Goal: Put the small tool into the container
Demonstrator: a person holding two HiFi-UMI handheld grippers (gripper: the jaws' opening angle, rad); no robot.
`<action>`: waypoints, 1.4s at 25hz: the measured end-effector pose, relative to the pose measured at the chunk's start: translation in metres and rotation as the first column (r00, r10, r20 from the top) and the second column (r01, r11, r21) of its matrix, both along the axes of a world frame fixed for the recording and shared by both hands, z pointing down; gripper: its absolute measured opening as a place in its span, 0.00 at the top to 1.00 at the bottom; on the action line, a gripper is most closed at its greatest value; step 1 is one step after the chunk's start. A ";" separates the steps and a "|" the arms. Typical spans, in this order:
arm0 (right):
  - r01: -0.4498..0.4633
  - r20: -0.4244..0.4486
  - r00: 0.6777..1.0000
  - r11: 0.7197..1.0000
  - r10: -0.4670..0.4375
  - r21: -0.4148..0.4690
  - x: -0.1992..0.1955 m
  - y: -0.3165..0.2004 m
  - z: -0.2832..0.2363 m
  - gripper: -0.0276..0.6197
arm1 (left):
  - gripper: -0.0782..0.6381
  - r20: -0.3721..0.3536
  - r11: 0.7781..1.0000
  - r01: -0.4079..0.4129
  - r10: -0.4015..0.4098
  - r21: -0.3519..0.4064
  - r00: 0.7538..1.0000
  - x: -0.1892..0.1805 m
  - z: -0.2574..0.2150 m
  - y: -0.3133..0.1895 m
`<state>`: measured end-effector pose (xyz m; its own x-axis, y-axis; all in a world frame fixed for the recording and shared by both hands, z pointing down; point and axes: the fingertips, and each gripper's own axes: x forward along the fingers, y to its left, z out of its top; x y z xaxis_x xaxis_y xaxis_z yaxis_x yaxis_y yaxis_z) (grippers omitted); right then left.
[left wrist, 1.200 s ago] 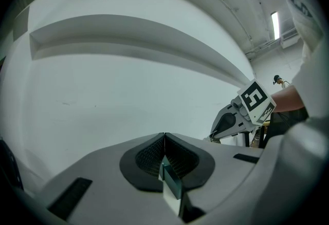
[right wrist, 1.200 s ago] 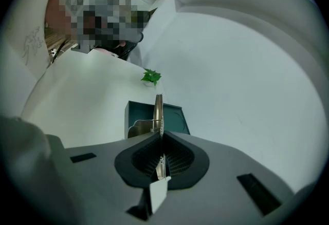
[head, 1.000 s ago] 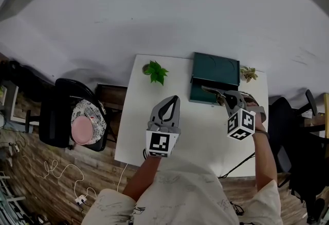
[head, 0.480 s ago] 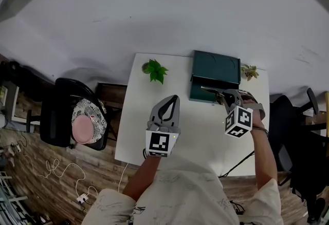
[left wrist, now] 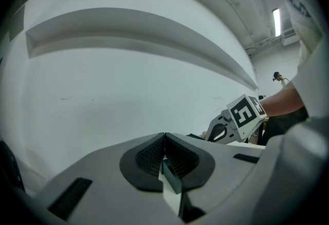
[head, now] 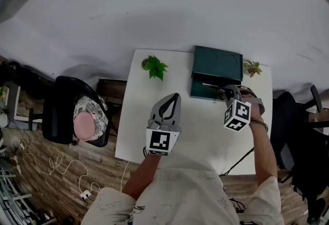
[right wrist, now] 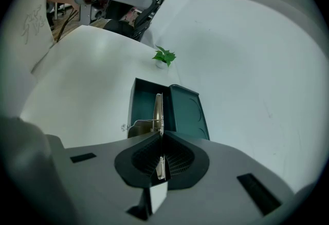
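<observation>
tool: small tool [right wrist: 158, 108] over the open container [right wrist: 134, 103], judged light, stiff, slick metal | grip: right gripper [right wrist: 162, 135] fingers [right wrist: 180, 160] clamped on its flat near end | left gripper [left wrist: 164, 137]: fingers together, empty, left of container

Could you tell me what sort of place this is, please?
Probably an office or lab workroom: a white desk against a plain wall, a black office chair beside it, a potted plant on it.

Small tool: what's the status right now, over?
Right gripper shut on small tool, poised at open container. Left gripper shut, off to the side. Nothing blocking the drop.
</observation>
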<state>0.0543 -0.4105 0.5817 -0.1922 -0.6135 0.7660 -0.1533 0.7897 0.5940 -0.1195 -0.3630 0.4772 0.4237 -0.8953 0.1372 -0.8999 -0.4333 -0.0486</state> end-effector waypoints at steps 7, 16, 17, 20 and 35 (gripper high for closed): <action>-0.009 -0.007 1.000 1.000 0.008 -0.028 0.002 -0.014 0.022 0.93 | 0.88 0.022 1.000 0.004 -0.004 0.006 1.000 0.003 0.008 -0.008; -0.017 -0.014 1.000 1.000 0.017 -0.023 0.001 -0.027 0.039 0.93 | 0.88 0.035 0.999 0.009 -0.008 -0.041 0.999 0.008 0.025 -0.012; -0.017 -0.012 1.000 1.000 0.016 -0.025 0.001 -0.028 0.040 0.93 | 0.88 0.036 0.999 0.006 -0.005 -0.038 0.999 0.009 0.026 -0.013; -0.015 -0.008 1.000 0.999 0.015 -0.031 -0.002 -0.031 0.045 0.93 | 0.88 0.039 0.999 0.009 -0.007 -0.040 0.999 0.009 0.030 -0.015; -0.018 -0.026 1.000 1.000 0.018 -0.011 -0.011 -0.046 0.060 0.93 | 0.88 0.051 0.997 0.019 -0.015 -0.071 0.999 0.005 0.043 -0.021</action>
